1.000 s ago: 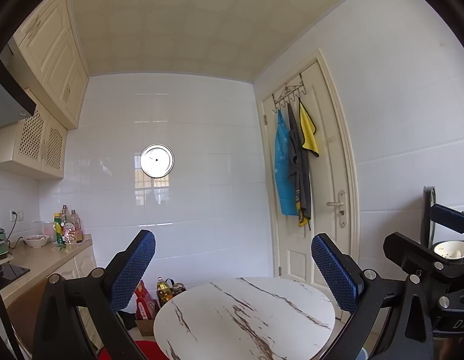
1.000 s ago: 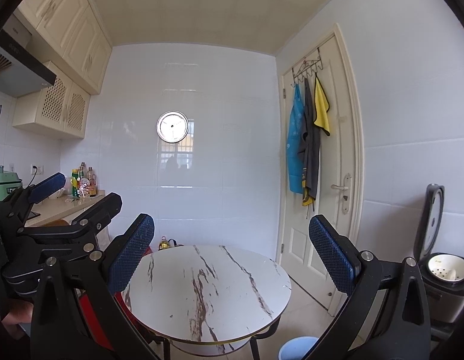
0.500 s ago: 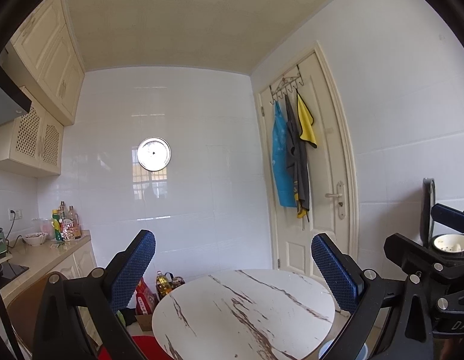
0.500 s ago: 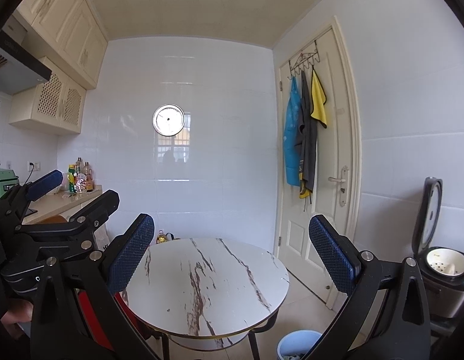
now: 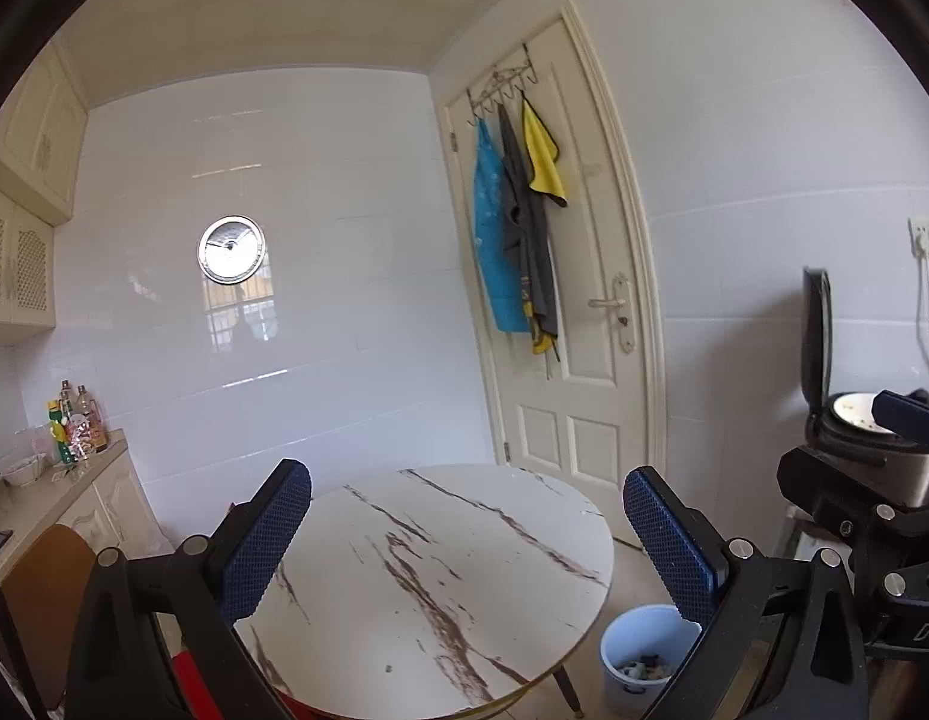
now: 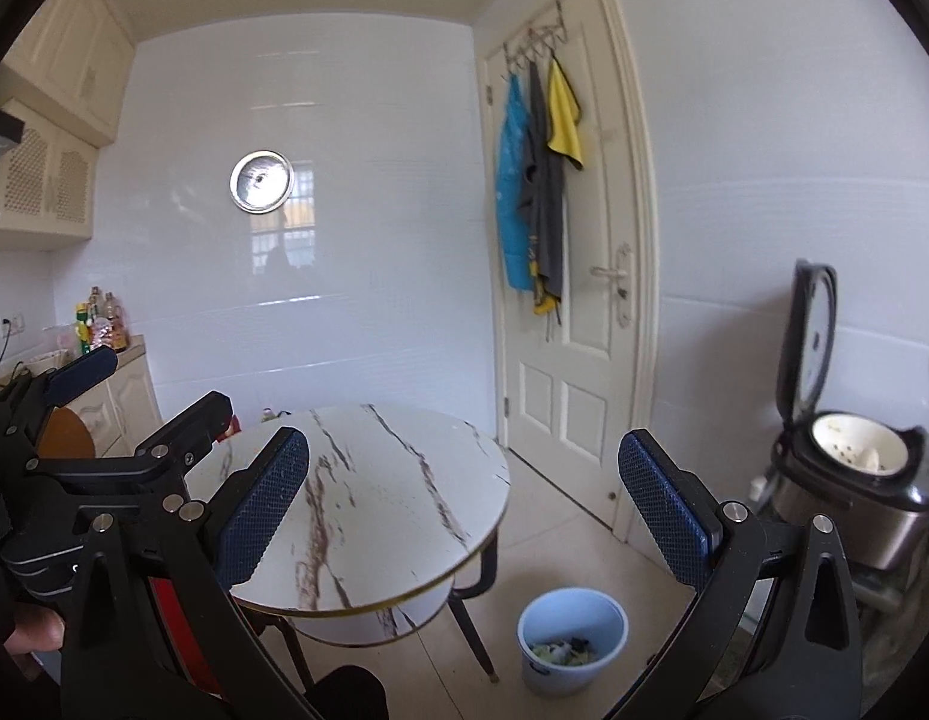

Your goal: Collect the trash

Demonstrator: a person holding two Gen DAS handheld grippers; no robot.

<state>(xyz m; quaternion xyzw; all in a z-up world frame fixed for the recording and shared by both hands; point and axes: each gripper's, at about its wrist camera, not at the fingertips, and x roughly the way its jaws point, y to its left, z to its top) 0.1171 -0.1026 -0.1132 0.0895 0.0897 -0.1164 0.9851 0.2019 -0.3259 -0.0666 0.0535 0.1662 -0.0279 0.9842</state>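
Jaws: left gripper (image 5: pixel 467 531) and right gripper (image 6: pixel 464 507) both spread wide, holding nothing. Blue plastic trash bin (image 6: pixel 572 639): on floor beside round marble-top counter (image 6: pixel 374 498), scraps inside; judged light, rigid, graspable at rim.

The left gripper (image 5: pixel 464 534) is held level above the near edge of the table (image 5: pixel 452 570), its blue-padded fingers (image 5: pixel 266 540) spread wide with nothing between them. The right gripper (image 6: pixel 464 510) sits just beside it, to the table's right, equally wide and empty.
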